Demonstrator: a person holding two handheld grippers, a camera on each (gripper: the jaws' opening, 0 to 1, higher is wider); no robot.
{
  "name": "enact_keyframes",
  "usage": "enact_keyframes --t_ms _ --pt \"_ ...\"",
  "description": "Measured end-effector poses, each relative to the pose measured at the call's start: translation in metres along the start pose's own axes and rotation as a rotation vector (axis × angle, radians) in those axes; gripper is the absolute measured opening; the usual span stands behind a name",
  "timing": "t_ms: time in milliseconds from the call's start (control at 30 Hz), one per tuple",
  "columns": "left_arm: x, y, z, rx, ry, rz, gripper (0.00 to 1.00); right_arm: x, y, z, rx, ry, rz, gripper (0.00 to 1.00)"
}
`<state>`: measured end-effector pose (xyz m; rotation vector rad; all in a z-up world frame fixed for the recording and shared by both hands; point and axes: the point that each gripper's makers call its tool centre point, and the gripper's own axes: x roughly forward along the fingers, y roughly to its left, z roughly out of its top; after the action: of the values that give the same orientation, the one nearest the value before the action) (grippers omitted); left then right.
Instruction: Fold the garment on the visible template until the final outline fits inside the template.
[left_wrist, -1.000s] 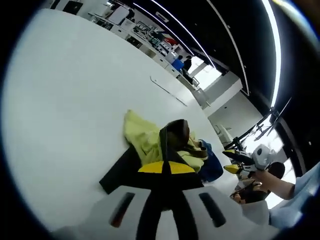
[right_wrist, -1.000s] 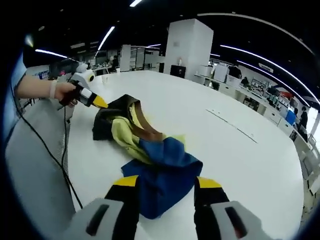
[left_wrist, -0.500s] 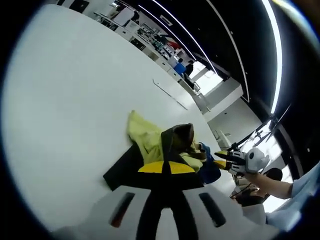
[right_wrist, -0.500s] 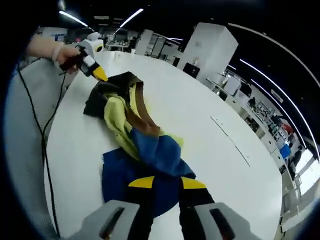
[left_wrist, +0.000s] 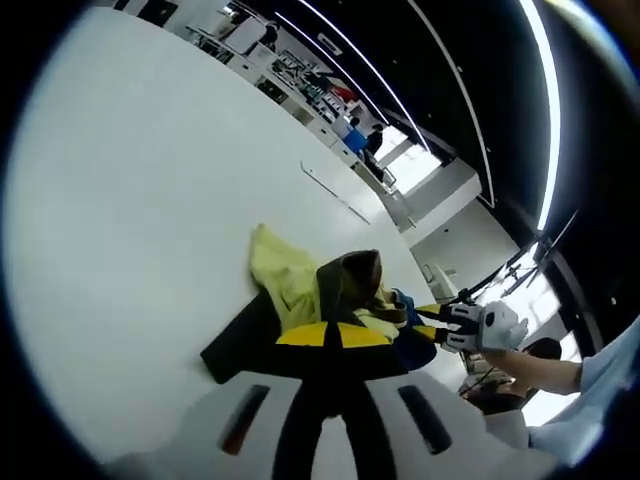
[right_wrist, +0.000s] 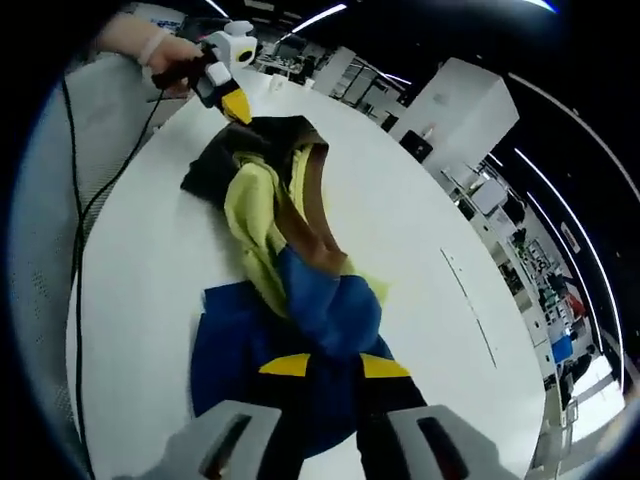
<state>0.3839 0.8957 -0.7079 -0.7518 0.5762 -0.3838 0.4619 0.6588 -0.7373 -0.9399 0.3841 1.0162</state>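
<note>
A crumpled garment (left_wrist: 288, 285) in yellow-green, brown, black and blue lies bunched on the white table (left_wrist: 150, 200). In the left gripper view, my left gripper (left_wrist: 326, 337) is shut on its black end. My right gripper (left_wrist: 432, 322), held by a hand, comes in from the right at the blue end. In the right gripper view the garment (right_wrist: 315, 300) stretches away from me. There my right gripper (right_wrist: 335, 367) is shut on the blue cloth, while the left gripper (right_wrist: 236, 104) holds the black end at the far side.
A thin grey line (left_wrist: 335, 190) is marked on the table (right_wrist: 430, 220) beyond the garment, also visible as a line (right_wrist: 470, 300) to the right. A black cable (right_wrist: 90, 220) hangs past the table's left edge over grey floor. Desks and people stand far behind.
My right gripper's jaws have closed from wide apart onto the blue cloth, and it has come in close to that end. The left gripper keeps its hold on the black end.
</note>
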Motion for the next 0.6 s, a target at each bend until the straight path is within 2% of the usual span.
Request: enact_keyframes --t_ms 100,267,500,600 --pt "-0.001 0.0 0.002 -0.006 -0.01 -0.002 0.0 0.001 -0.005 -0.004 -0.014 0.018 -0.022 0.0" --pt "0.0 0.0 0.002 -0.004 -0.011 0.0 0.0 -0.002 -0.01 -0.002 0.041 0.0 -0.045 0.0" --pt "0.0 0.001 0.003 0.017 -0.013 0.013 0.0 -0.019 -0.017 0.003 0.163 -0.049 -0.077 0.0" --pt "0.0 0.002 0.005 0.028 -0.021 0.019 0.0 -0.031 -0.016 0.01 0.264 -0.1 -0.078 0.0"
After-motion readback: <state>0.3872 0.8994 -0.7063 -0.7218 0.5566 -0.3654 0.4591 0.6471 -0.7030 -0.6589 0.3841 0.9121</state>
